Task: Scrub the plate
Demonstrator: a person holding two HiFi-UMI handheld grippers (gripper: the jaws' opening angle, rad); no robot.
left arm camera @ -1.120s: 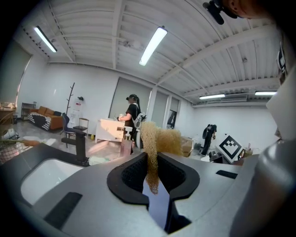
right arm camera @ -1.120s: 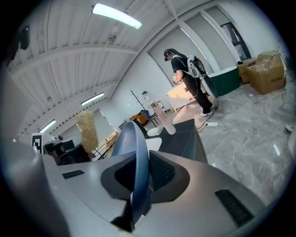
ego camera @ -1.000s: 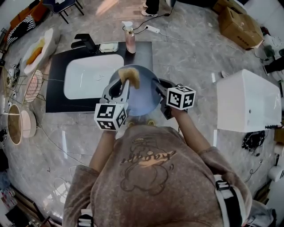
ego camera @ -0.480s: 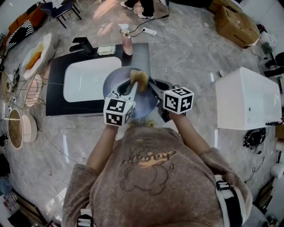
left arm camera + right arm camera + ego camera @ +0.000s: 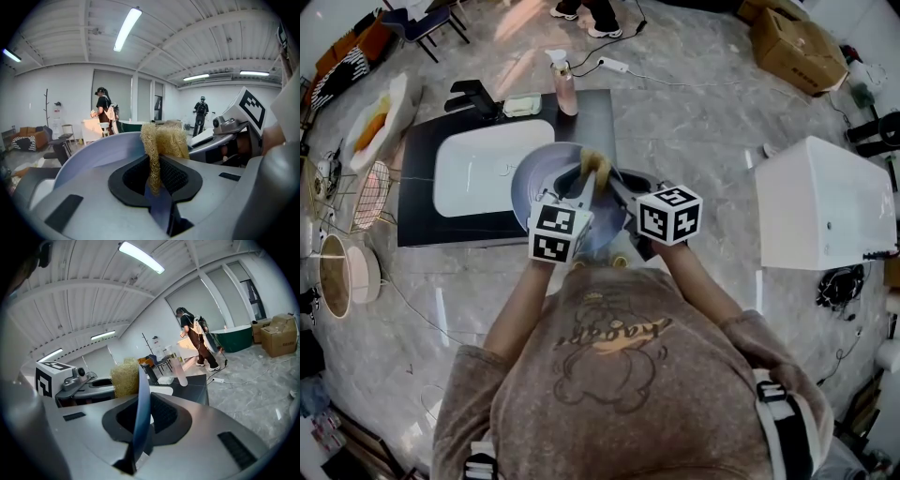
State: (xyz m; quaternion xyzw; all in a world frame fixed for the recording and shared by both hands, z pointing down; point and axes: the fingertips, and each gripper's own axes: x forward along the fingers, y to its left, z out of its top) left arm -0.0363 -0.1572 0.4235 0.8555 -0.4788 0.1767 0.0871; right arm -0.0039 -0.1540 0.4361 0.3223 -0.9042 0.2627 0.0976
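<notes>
Item 1. Round pale blue-grey plate (image 5: 542,187) (image 5: 93,150) (image 5: 142,404). It is held above the near right part of the desk, overlapping the right edge of the basin. It stands on edge between the pads of my right claw, which meets it at the rim nearest me.

Item 2. Right claw (image 5: 619,189) (image 5: 143,420). Both pads are pinched on the plate's rim. The plate's thin edge runs straight up through the gap.

Item 3. Straw-yellow fibrous loofah pad (image 5: 596,167) (image 5: 164,140) (image 5: 124,377). It sits at the plate's face near the far rim, and a tuft stands up above my left claw.

Item 4. Left claw (image 5: 589,186) (image 5: 157,174). It is clamped on the lower part of the loofah pad, just beside the right claw, with the plate's face beside it.

Item 5. Flat black rectangular desk (image 5: 422,230), carrying a white rectangular basin (image 5: 478,169) let into its middle.

Item 6. Along the desk's far edge stand a black tap (image 5: 473,94), a small pale dish (image 5: 523,105) and a pink pump bottle (image 5: 567,89) at the far right corner.

Item 7. Grey marbled floor (image 5: 694,122). On it are a white box-shaped cabinet (image 5: 820,211), well right of the desk, and a brown cardboard box (image 5: 797,52) beyond it.
</notes>
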